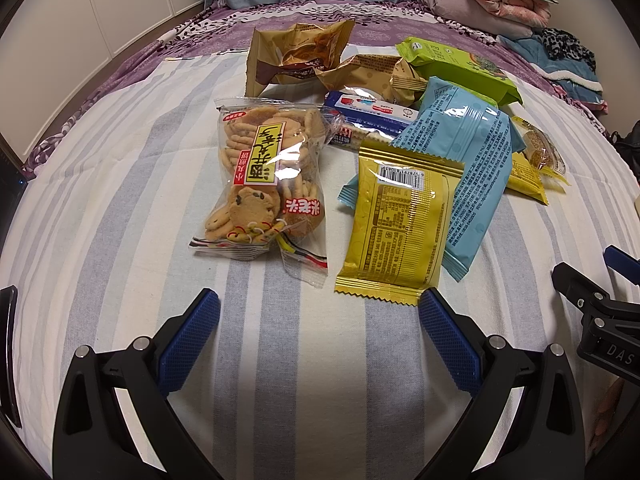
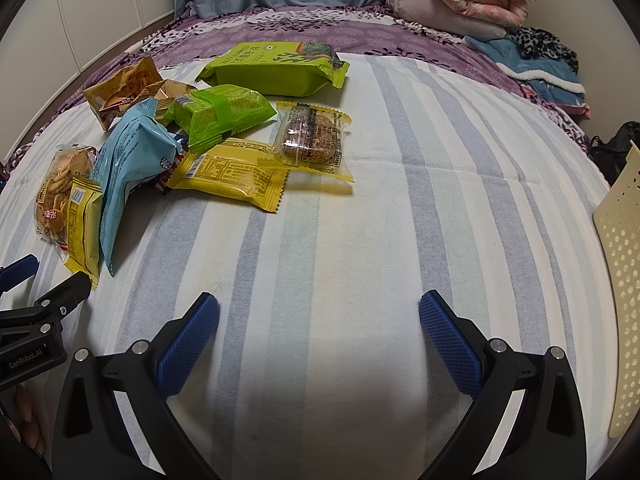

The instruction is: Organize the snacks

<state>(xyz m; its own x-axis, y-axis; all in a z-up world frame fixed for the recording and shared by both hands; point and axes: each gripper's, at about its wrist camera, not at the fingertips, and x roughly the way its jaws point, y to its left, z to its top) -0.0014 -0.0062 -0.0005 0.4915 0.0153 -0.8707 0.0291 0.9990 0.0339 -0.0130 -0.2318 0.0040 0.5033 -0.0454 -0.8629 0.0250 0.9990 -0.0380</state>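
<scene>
Snacks lie in a loose heap on the striped sheet (image 2: 400, 184) of a bed, gathered toward its left side as the right wrist camera shows it and reaching back to where the purple blanket (image 2: 304, 28) begins. Nearest the left gripper (image 1: 319, 312) sit a clear cookie bag (image 1: 262, 178) and a yellow packet (image 1: 400, 224), side by side; the yellow packet's near edge lies just beside the tip of one blue finger. A light blue packet (image 1: 468, 168) leans across the yellow one, and behind them are brown wrappers (image 1: 300, 56), a dark blue packet (image 1: 372, 114) and a green packet (image 1: 460, 66). The right wrist view adds a second green packet (image 2: 218, 114), another yellow packet (image 2: 232, 174) and a clear-wrapped grain bar (image 2: 312, 140) resting partly on it. Both claws are spread wide and hold nothing; the right gripper (image 2: 319, 312) hovers over bare sheet, well apart from the heap. At the right edge of the bed a cream perforated basket (image 2: 622, 276) shows only one wall, and it is likely where the snacks are meant to go, though I cannot tell. The sorting looks to be at its start, with nothing yet separated. The next move likely calls for the left gripper to close on the yellow packet or the cookie bag, taking it by a crimped edge so the slick wrapper does not slip, and lifting clear of the blue packet lying on it.
</scene>
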